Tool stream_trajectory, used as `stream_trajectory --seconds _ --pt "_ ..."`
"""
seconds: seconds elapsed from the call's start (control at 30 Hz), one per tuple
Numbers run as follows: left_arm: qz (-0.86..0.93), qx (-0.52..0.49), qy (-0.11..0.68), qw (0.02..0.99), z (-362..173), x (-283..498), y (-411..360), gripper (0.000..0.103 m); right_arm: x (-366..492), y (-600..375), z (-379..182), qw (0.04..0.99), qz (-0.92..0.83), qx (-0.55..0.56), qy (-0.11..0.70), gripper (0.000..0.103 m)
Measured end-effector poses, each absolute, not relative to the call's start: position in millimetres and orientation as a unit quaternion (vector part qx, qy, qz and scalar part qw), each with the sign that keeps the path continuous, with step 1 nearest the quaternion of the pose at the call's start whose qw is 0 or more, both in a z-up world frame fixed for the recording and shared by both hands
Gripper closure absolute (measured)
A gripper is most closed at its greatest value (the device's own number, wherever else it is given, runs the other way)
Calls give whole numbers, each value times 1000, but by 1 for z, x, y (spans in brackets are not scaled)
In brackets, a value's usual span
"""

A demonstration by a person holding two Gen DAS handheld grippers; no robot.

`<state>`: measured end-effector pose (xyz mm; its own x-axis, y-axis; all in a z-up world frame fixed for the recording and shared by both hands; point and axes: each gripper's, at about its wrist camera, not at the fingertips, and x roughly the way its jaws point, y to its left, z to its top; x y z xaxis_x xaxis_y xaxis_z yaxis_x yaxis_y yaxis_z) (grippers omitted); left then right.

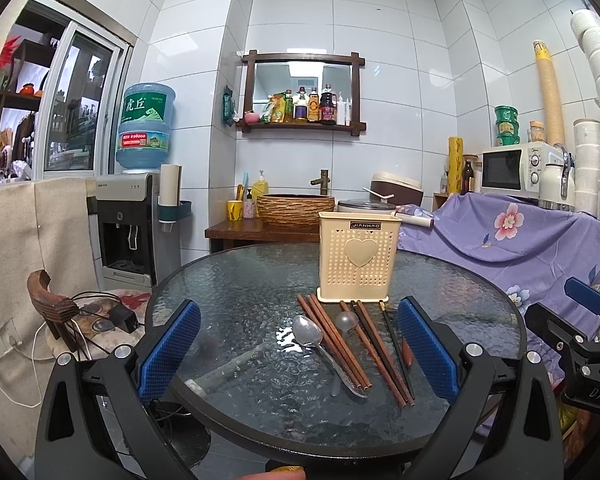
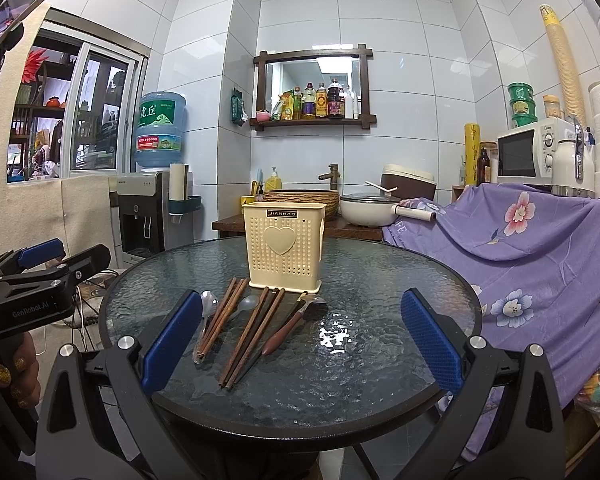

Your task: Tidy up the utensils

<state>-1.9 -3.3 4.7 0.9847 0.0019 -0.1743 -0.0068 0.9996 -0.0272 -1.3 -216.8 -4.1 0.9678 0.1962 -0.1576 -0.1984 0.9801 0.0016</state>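
A cream perforated utensil holder (image 1: 359,255) (image 2: 285,246) stands upright on the round glass table (image 1: 228,280) (image 2: 380,280). In front of it lie a metal spoon (image 1: 309,333) (image 2: 208,305), a clear plastic spoon (image 1: 344,321) (image 2: 247,304), several brown chopsticks (image 1: 334,346) (image 2: 256,332) and a brown-handled spoon (image 2: 296,320). My left gripper (image 1: 298,346) is open and empty, above the near table edge with the utensils between its fingers. My right gripper (image 2: 300,340) is open and empty, to the right of the utensils. Each gripper shows at the other view's edge.
A purple floral cloth (image 1: 520,240) (image 2: 540,248) covers a counter right of the table, with a microwave (image 1: 512,170) on it. A water dispenser (image 1: 128,224), a wooden chair (image 1: 56,308) with cables, and a wooden sink stand (image 1: 260,232) lie left and behind.
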Motion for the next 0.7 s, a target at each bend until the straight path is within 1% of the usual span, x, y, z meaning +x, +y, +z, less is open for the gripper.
stream_trajectory --seconds 0.17,0.23,0.37,0.43,0.57,0.6,0.7 --pt "4 -11 98 995 1 5 -6 6 10 -216 -7 991 93 -10 98 5" --pt "9 -3 115 993 0 14 -7 6 25 -214 -10 988 90 -18 123 5" --pt "19 4 173 985 -5 44 1 6 60 -212 -23 977 80 -39 195 5" --pt "19 -15 210 977 -8 62 13 6 79 -216 -28 969 77 -35 232 5" --pt "22 -63 274 959 -19 96 42 7 116 -231 -37 956 82 1 282 5" --pt "23 -73 293 953 -23 105 50 8 127 -234 -40 951 83 10 299 5" --pt "18 -76 314 946 -30 119 56 14 150 -237 -46 939 87 22 331 5"
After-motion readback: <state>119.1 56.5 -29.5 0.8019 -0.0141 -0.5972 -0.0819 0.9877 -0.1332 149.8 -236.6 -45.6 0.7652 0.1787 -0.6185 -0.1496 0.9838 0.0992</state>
